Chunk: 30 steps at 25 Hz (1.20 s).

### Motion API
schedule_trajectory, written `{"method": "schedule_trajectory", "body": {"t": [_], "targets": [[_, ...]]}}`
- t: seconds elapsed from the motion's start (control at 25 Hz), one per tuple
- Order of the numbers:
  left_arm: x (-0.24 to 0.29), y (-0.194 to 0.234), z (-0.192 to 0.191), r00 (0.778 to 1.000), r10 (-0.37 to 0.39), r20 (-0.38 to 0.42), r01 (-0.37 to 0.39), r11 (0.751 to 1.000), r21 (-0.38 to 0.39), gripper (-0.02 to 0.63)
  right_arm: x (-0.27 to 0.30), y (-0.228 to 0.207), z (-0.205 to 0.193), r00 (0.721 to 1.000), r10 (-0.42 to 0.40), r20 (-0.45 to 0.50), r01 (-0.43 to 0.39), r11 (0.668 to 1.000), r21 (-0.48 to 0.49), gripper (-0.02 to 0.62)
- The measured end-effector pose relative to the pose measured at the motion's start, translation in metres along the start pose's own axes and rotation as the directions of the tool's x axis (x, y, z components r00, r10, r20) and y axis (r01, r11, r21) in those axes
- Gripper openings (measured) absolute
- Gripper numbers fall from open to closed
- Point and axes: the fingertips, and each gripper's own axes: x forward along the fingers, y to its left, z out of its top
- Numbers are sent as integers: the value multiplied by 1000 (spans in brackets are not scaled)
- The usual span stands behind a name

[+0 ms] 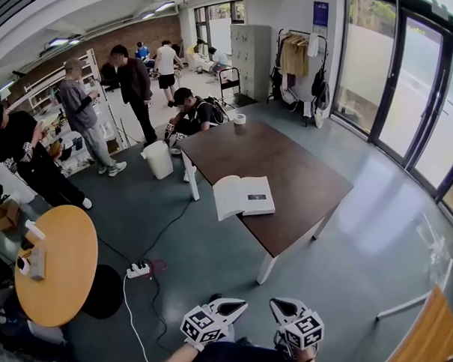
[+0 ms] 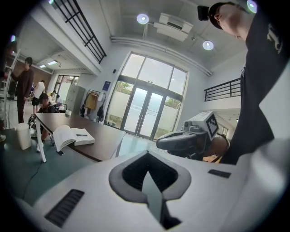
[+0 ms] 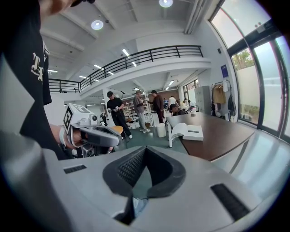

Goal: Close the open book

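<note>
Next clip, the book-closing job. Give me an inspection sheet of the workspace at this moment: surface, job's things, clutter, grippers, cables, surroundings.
Surface: dark brown table on white legs, mostly bare.
Job's things: book lying open near the table's left edge, untouched.
Clutter: small white roll at the table's far corner.
Grippers: left gripper and right gripper both shut on nothing, held low by the person's body, far from the book.
Cables: white power strip on the floor, leads running from it.
Surroundings: round wooden table, white bin, several people at far left, glass doors at right.
</note>
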Motion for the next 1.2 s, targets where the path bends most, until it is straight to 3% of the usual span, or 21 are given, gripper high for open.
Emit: {"method": "schedule_trajectory", "body": {"t": [1.2], "targets": [[3, 62, 18, 999, 37, -1, -37, 998, -49, 6, 51, -28, 25, 1000, 16, -24, -15, 1000, 14, -12]]}}
